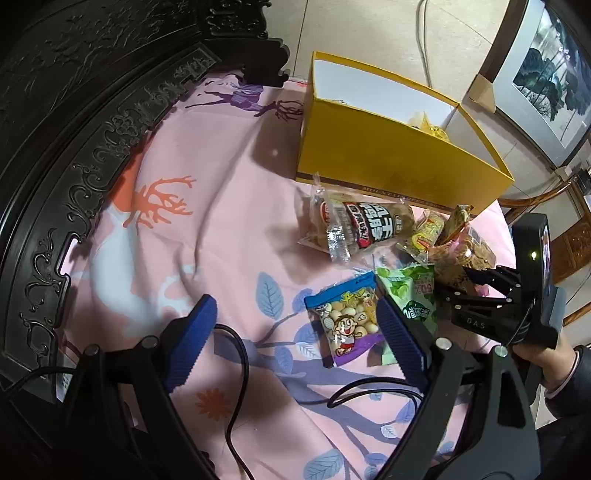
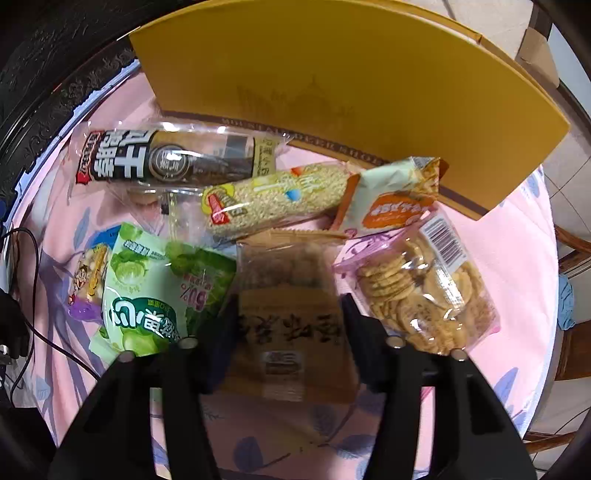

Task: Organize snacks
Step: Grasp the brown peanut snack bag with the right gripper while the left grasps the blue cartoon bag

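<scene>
Straddling the brown snack packet [image 2: 291, 314], whose long axis runs near-to-far, the right hand-held gripper [image 2: 288, 325] clenches its 2 long edges on the surface [image 2: 517, 295], just near the yellow box [image 2: 332, 92]; the left hand-held gripper [image 1: 295, 339] hangs released.

A pink cloth [image 1: 229, 229] printed with deer and leaves fills the centre. Dark carved wood [image 1: 74, 122] curves along the left. A framed picture [image 1: 546, 74] leans upper right.

It was a home, likely a living room: dark carved wooden furniture [image 1: 92, 155] edged a pink printed cloth [image 1: 207, 221], a framed landscape picture [image 1: 546, 81] leaned on the tiled floor [image 1: 369, 33], and a wooden chair [image 2: 570, 354] stood beside it.
</scene>
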The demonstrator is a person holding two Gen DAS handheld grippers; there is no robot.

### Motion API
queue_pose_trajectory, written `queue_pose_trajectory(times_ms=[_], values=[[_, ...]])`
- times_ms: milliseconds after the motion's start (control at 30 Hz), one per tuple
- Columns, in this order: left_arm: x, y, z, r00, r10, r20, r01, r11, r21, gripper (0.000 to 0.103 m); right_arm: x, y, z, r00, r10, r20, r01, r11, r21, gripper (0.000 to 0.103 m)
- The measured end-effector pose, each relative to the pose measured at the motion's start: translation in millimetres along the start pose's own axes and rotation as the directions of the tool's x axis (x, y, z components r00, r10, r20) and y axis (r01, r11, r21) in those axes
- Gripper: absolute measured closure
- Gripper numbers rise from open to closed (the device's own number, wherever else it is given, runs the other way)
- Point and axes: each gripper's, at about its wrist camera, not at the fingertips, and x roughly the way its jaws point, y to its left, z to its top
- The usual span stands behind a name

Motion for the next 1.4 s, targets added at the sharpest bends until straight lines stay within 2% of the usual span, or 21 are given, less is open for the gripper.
queue_pose_trajectory(times_ms=[200, 433, 567, 767, 1000, 1167, 1267, 1400], values=[[3.5, 3.1, 2.1, 1.000, 0.008, -0.006, -0.008, 1.000, -0.001, 0.013, -10.1, -1.1, -17.7, 1.000, 0.008, 0.007, -0.008, 1.000, 0.024, 0.058], [15.7, -0.3, 5.2, 1.000, 0.009, -0.017, -0.008, 0.999, 0.043, 0.013, -30.5, -12.1, -61.6, 1.000, 0.013, -0.004, -0.013, 0.996, 0.085, 0.063], [42.6, -7.5, 2.9, 0.997, 0.016, -0.072, -0.008, 0.995, 0.100, 0.013, -38.1, -12.5, -83.0, 1.000, 0.007, 0.005, -0.008, 0.994, 0.111, 0.063], [77.4, -24.6, -3.2, 0.986, 0.010, -0.168, 0.007, 0.995, 0.100, 0.013, -39.9, -11.3, -87.5, 1.000, -0.003, 0.011, 0.001, 0.991, 0.135, 0.062], [91.1, -34.2, 1.3, 0.980, -0.043, -0.196, 0.048, 0.999, 0.020, 0.013, -40.2, -7.6, -89.2, 1.000, -0.014, 0.018, 0.011, 0.992, 0.124, 0.059], [99.7, -49.6, -5.1, 0.974, -0.045, -0.223, 0.055, 0.998, 0.039, 0.014, -40.6, -7.5, -89.5, 1.000, -0.019, 0.021, 0.016, 0.993, 0.115, 0.059], [103.8, -51.0, -12.2, 0.975, -0.009, -0.223, 0.024, 0.998, 0.062, 0.022, -40.4, -8.7, -89.6, 1.000, -0.018, 0.023, 0.016, 0.994, 0.112, 0.059], [100.8, -49.4, -12.6, 0.979, 0.014, -0.206, 0.003, 0.997, 0.082, 0.043, -40.1, -7.2, -89.7, 0.999, -0.025, 0.024, 0.022, 0.994, 0.105, 0.059]])
